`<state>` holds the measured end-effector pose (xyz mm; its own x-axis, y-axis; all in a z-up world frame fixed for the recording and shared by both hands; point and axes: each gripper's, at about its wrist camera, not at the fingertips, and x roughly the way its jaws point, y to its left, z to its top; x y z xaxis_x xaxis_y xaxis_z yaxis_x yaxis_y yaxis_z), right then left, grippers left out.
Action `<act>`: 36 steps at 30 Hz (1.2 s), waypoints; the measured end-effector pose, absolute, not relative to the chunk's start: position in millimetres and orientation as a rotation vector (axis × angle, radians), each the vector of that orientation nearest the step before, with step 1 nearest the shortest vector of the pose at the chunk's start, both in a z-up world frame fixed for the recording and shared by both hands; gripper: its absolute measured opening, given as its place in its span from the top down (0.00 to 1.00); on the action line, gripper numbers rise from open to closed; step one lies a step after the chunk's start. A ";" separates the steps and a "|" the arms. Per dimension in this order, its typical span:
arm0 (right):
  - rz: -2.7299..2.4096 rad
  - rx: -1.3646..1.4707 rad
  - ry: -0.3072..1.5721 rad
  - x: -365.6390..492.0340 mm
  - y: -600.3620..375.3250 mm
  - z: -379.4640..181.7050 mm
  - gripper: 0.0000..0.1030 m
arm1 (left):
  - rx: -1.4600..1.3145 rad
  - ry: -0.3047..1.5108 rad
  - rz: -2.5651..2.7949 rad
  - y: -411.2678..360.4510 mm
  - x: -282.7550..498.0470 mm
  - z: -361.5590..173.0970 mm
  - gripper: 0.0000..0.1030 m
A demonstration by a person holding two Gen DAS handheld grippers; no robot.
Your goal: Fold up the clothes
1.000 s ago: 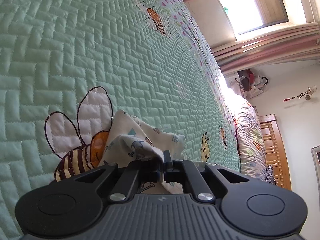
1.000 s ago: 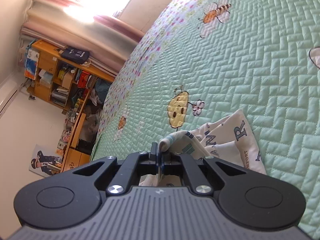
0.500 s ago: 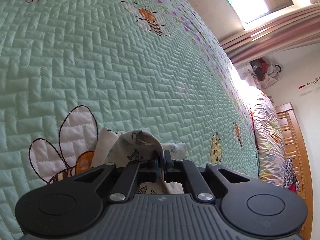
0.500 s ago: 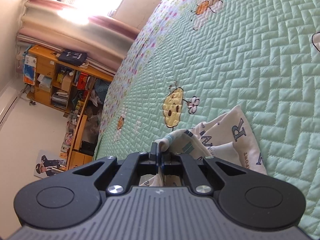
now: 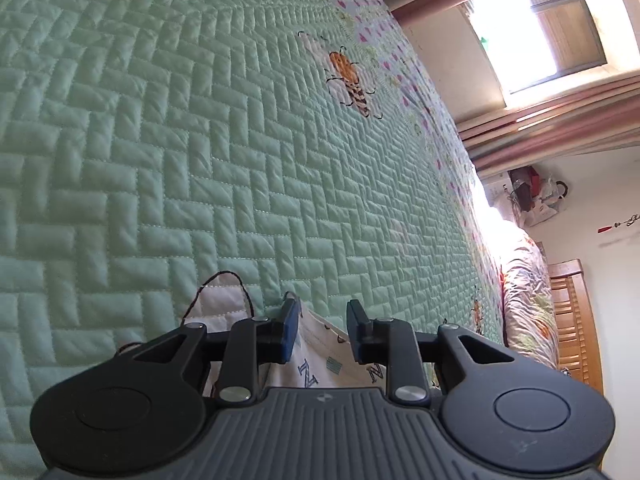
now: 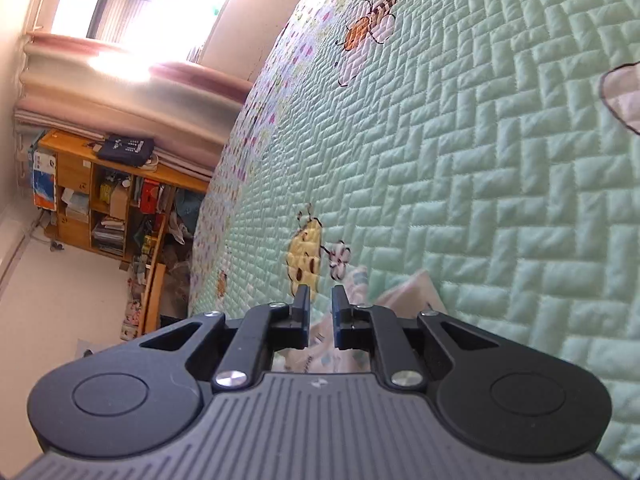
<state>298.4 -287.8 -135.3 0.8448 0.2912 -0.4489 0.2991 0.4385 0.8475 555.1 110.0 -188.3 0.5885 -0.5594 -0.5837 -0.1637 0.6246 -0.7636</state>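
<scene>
Mint-green quilt (image 5: 200, 160) fills the left wrist view, stitched in a brick pattern with a bee (image 5: 350, 78) sewn on far off. The left gripper (image 5: 320, 312) is opening, its fingers spread, and the white printed garment (image 5: 320, 364) lies on the quilt below the gap, free of both pads. In the right wrist view the right gripper (image 6: 320, 300) is also opening, a narrow gap showing, with the garment (image 6: 404, 292) on the quilt (image 6: 500, 200) just beneath and to the right, unpinched.
</scene>
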 end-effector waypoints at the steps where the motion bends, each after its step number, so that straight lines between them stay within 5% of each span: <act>1: 0.010 1.083 0.596 290.0 -280.3 -129.8 0.86 | -0.882 0.915 -0.288 113.9 544.0 -183.4 0.66; 6: 0.059 0.807 0.622 251.2 -235.2 -109.0 0.73 | -0.837 0.811 -0.335 131.5 467.8 -165.4 0.59; 14: 0.121 0.685 0.600 255.0 -192.3 -109.1 0.72 | -0.786 0.676 -0.221 166.6 380.0 -186.3 0.51; 18: 0.092 0.691 0.601 280.8 -196.7 -123.1 0.58 | -0.829 0.668 -0.213 177.5 369.3 -211.3 0.51; 19: 0.050 0.705 0.614 284.1 -204.8 -129.9 0.58 | -0.820 0.652 -0.226 177.5 366.3 -214.5 0.51; 21: -0.034 0.739 0.622 282.5 -222.1 -138.8 0.78 | -0.802 0.619 -0.249 177.5 360.5 -220.4 0.51; 30: 0.255 0.638 0.577 307.3 -94.1 -105.3 0.62 | -0.835 0.540 -0.261 184.6 355.0 -227.3 0.50; 36: 0.347 0.685 0.711 345.7 -21.3 -136.7 0.61 | -0.833 0.532 -0.264 188.8 350.5 -229.3 0.48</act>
